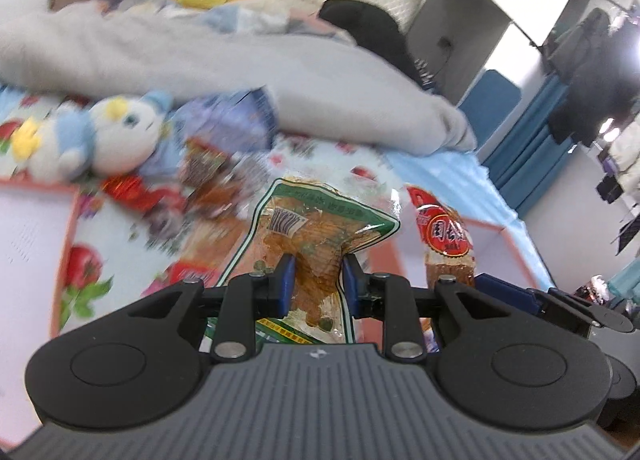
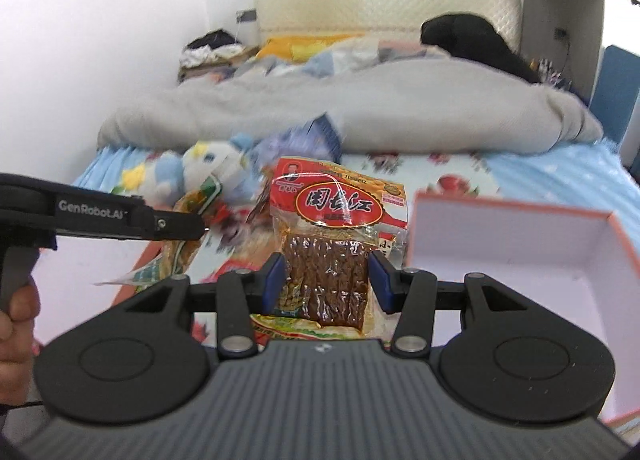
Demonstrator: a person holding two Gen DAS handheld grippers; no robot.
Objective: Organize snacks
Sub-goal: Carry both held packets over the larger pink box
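My left gripper is shut on a green-edged snack packet with orange-brown contents, held above the bed. My right gripper is shut on a red-labelled packet of dark brown strips; this packet also shows at the right of the left wrist view. The left gripper and its green packet appear at the left of the right wrist view. More snack packets lie blurred in a pile on the sheet beyond both grippers.
A pink-rimmed open box stands at the right, another pink-rimmed box at the left. A blue-and-white plush toy lies by the pile. A grey duvet crosses the bed behind.
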